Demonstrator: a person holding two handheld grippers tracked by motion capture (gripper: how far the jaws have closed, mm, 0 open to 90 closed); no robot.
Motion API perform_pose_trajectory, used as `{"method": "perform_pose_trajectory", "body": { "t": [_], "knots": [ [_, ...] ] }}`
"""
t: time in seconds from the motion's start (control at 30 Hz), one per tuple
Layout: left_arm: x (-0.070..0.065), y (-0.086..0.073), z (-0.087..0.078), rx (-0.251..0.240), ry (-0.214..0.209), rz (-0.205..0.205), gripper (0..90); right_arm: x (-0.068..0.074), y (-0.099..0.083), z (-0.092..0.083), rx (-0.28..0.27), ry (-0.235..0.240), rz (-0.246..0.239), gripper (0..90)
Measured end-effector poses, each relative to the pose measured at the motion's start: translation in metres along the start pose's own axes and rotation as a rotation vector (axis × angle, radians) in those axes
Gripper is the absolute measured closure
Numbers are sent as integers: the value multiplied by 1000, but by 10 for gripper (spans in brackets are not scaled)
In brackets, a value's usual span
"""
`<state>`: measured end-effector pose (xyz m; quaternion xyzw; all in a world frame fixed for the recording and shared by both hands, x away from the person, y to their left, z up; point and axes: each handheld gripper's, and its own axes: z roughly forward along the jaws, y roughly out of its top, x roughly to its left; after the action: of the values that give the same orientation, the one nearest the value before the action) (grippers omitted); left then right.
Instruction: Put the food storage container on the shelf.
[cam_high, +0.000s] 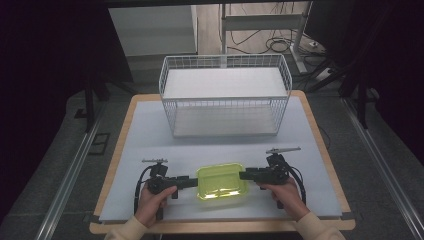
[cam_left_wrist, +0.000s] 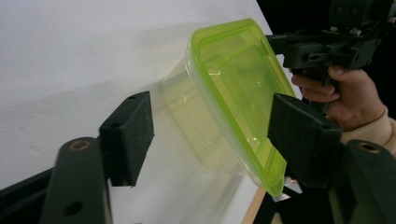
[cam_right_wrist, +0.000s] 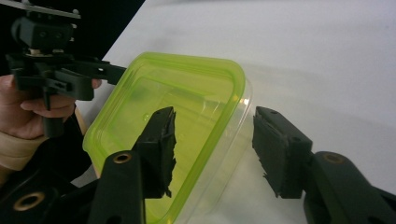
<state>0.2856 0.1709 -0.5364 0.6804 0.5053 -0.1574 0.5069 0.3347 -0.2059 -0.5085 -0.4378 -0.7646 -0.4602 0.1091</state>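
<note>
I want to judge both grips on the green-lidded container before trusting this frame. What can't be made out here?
- High view: whether the left gripper or right gripper touches the container; too small.
- Left gripper view: the container's near corner, covered by one jaw.
- Right gripper view: the container's near end, cut off by the bottom edge and one jaw.
- The wire basket is too far off to show small contents.

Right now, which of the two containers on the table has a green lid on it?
The small clear box at the near edge, between the two hand-held grippers, carries the bright green lid. The big white wire basket behind it stands open-topped, with no lid.
</note>
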Motion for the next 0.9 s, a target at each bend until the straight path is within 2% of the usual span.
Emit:
{"method": "perform_pose_trajectory", "body": {
  "t": [0.03, 0.07, 0.1, 0.13, 0.27, 0.37, 0.4, 0.43, 0.5, 0.53, 0.57, 0.63, 0.7, 0.83, 0.87, 0.9],
  "knots": [
    [1, 0, 2, 2, -11, -9, 317, 0, 0, 0, 0, 0, 0, 494],
    [1, 0, 3, 5, -22, -17, 369, 0, 0, -1, -3, 9, 5, 512],
    [1, 0, 5, 4, -37, -28, 369, 0, 0, -1, -3, 9, 5, 512],
    [0, 0, 7, 7, -51, -37, 406, 0, -1, -3, -1, 21, 13, 529],
    [-1, -1, 13, 39, -44, -30, 443, 0, -2, -4, 8, 22, 18, 553],
    [-1, -2, 15, 44, -61, -46, 552, -1, -3, -4, 24, 19, 27, 591],
    [0, -3, 15, 48, -74, -50, 552, -2, -3, -3, 32, 27, 35, 610],
    [0, -3, 15, 51, -81, -51, 595, -3, -4, -1, 43, 44, 44, 625],
    [-1, -3, 15, 51, -69, -43, 647, -3, -5, 1, 60, 43, 40, 679],
    [-2, -3, 13, 41, -74, -44, 709, -2, -6, 3, 73, 40, 35, 685],
    [-2, -3, 13, 41, -74, -44, 721, -2, -6, 3, 73, 40, 35, 685],
    [-2, -2, 11, 35, -80, -45, 734, -2, -6, 2, 66, 44, 43, 711],
    [-3, -2, 9, 22, -85, -49, 767, -1, -7, -2, 44, 58, 80, 748],
    [-7, -3, 6, 11, -92, -34, 793, 1, -9, -5, 12, 64, 95, 779],
    [-8, -3, 5, 5, -96, -30, 819, 2, -11, -8, -6, 73, 114, 799],
    [-11, -3, 3, -8, -105, -19, 829, 3, -11, -9, -14, 68, 99, 804]
  ]
}}
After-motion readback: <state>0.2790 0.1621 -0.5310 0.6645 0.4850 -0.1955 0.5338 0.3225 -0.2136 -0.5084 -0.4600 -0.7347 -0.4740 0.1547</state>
